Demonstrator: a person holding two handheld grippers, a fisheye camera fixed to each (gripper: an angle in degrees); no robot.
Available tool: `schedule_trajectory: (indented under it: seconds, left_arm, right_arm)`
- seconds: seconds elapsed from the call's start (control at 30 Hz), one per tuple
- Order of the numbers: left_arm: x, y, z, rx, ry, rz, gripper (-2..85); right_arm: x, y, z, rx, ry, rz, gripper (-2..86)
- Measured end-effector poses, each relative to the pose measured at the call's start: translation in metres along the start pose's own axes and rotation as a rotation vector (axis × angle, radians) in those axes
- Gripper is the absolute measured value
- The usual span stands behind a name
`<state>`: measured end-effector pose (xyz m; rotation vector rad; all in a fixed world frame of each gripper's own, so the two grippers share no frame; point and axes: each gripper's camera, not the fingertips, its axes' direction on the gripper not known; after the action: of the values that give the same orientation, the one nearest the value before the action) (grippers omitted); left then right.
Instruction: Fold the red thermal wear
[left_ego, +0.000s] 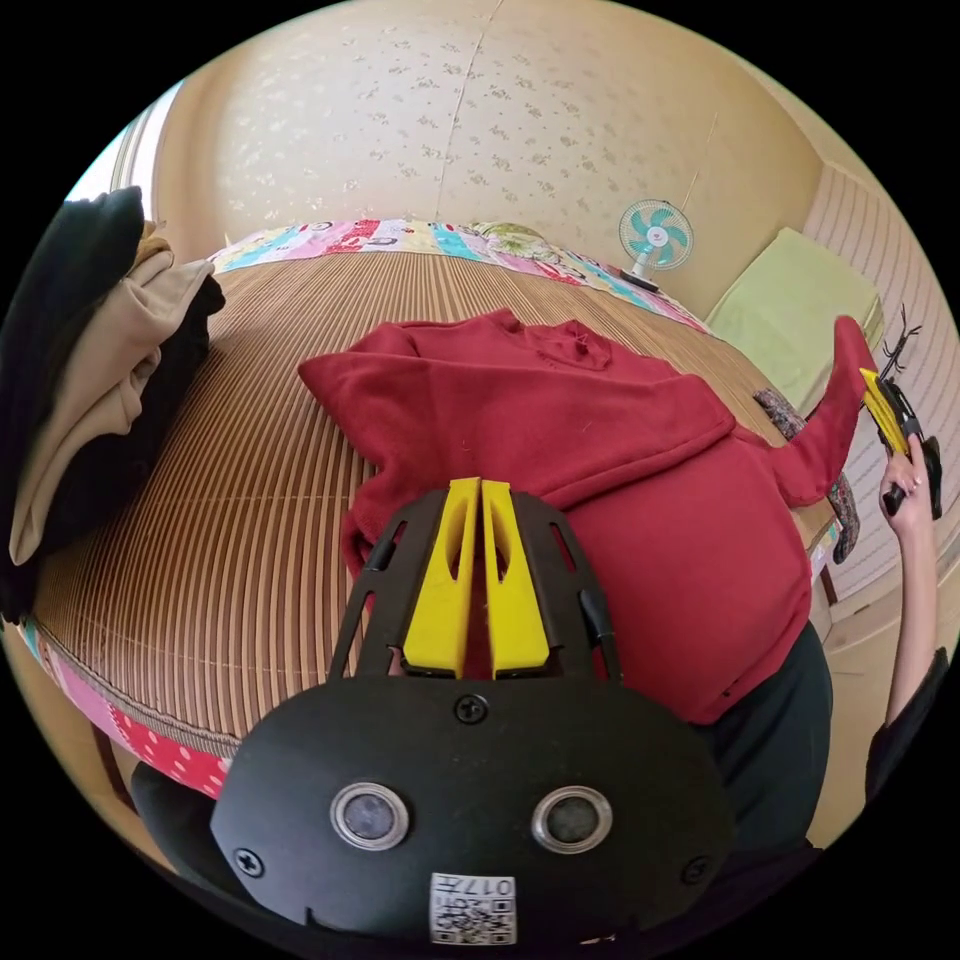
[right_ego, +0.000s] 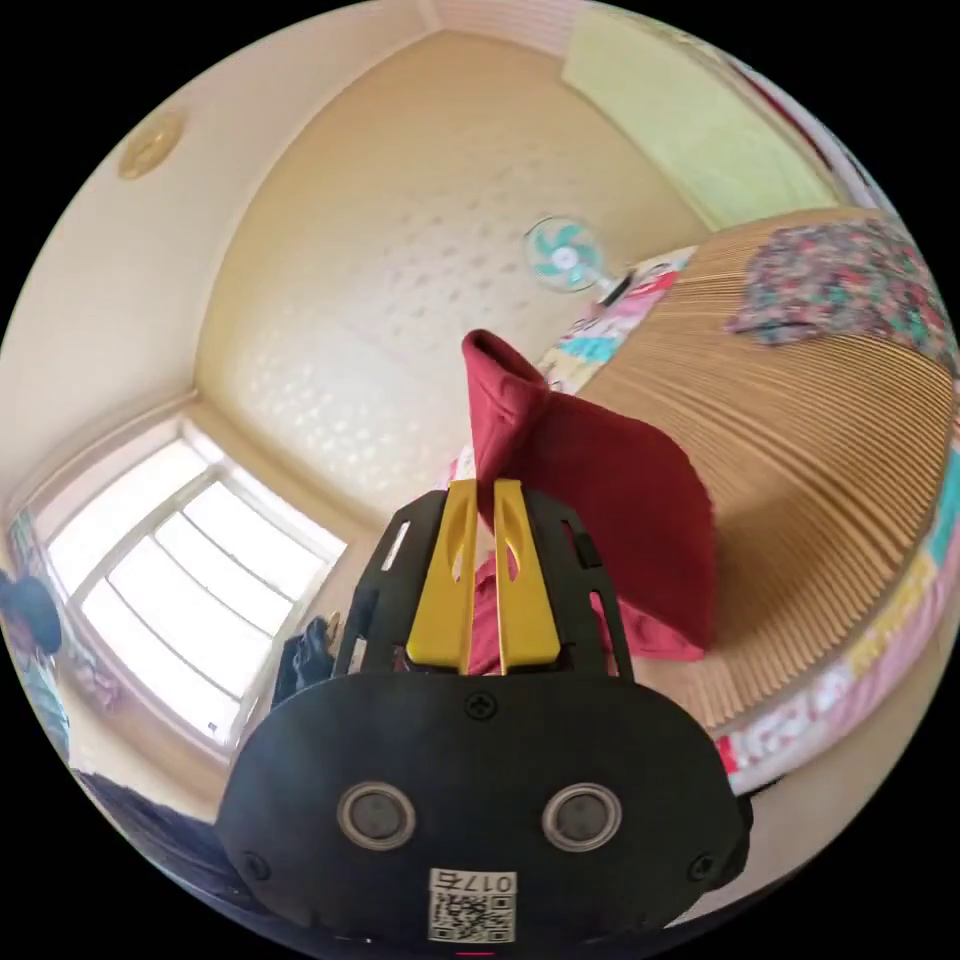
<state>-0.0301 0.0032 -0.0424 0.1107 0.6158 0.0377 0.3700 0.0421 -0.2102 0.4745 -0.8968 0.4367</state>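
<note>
Red thermal wear (left_ego: 600, 480) on ribbed mat (left_ego: 250, 480) (fan (left_ego: 655, 235) behind)

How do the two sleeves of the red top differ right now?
The right sleeve is lifted off the bed, stretched out to the side by the right gripper; the left sleeve lies flat on the slatted mat. The right sleeve is pulled taut, the left one slack and rumpled. Both belong to the same red thermal top.

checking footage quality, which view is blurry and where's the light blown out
Left gripper view: sharp on the red thermal wear and the left gripper; fisheye bends the mat's edge. Right gripper view: motion-softened, floral cloth smeared, window overexposed; the right gripper stays crisp.
</note>
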Motion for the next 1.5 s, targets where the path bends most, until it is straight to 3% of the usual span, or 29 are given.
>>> schedule_trajectory:
  seconds: [0.17,0.27,0.37,0.5,0.63,0.77,1.1,1.27,1.5]
  left_arm:
    - [0.008,-0.005,-0.003,0.004,-0.032,0.009,-1.0]
    - [0.006,-0.006,-0.008,0.008,-0.011,-0.017,-0.9]
    - [-0.011,0.007,-0.023,0.034,0.115,-0.119,-0.9]
    - [-0.024,0.039,-0.045,0.040,0.161,-0.222,-0.9]
    - [-0.001,0.053,-0.065,0.084,0.095,-0.152,-1.0]
    - [0.030,0.003,-0.038,-0.106,-0.065,-0.048,-1.0]
    - [0.027,-0.141,0.048,-0.287,-0.057,0.097,-1.0]
    - [0.028,-0.207,0.095,-0.226,-0.202,0.089,-1.0]
    - [0.017,-0.244,0.119,-0.187,-0.241,0.019,-1.0]
  right_arm:
    - [-0.161,0.118,0.250,-0.553,-0.206,-0.312,2.9]
    - [-0.170,0.195,0.329,-0.755,-0.125,-0.341,2.6]
    - [-0.155,0.237,0.345,-0.876,-0.172,-0.301,4.0]
    - [-0.150,0.258,0.296,-0.847,-0.066,-0.399,5.8]
    - [-0.136,0.277,0.227,-0.711,0.424,-0.495,4.3]
    - [-0.116,0.291,0.210,-0.601,0.758,-0.504,2.0]
    - [-0.084,0.219,0.327,-0.822,0.650,-0.246,0.4]
    - [-0.084,0.211,0.391,-0.715,0.708,-0.450,0.4]
    - [-0.067,0.186,0.425,-0.643,0.708,-0.355,0.5]
